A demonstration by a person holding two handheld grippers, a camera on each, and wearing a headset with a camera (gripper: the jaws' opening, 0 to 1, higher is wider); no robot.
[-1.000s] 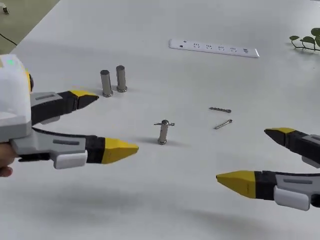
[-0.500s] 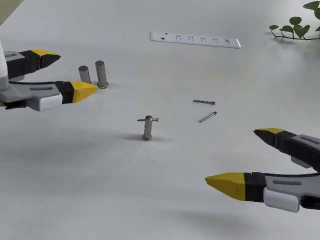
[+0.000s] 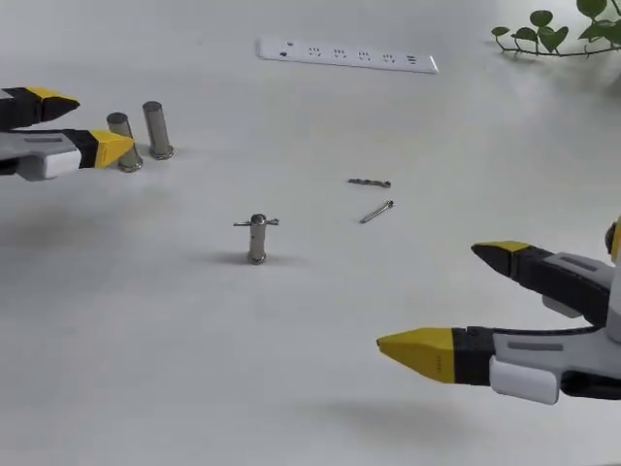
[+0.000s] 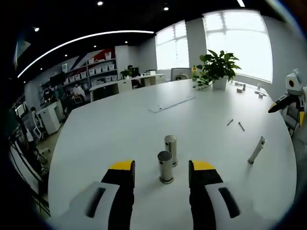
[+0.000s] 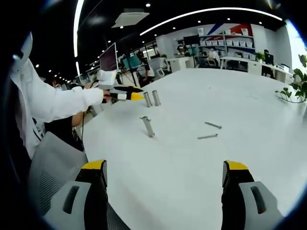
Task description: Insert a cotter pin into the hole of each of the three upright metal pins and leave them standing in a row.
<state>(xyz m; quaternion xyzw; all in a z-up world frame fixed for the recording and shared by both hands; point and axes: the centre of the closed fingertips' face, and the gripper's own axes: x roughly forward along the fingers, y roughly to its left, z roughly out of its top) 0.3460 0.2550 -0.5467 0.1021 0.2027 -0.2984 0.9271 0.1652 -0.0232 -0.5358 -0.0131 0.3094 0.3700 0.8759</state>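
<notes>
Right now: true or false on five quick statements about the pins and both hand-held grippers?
1. One upright metal pin already carries a cotter pin. True.
2. The left hand-held gripper is shut on a cotter pin. False: it is open and empty, close to the two bare metal pins.
3. Two loose cotter pins lie on the table. True.
4. All three metal pins stand in one row. False: the fitted one stands apart from the bare pair.
5. The right hand-held gripper is open and holds nothing. True.
</notes>
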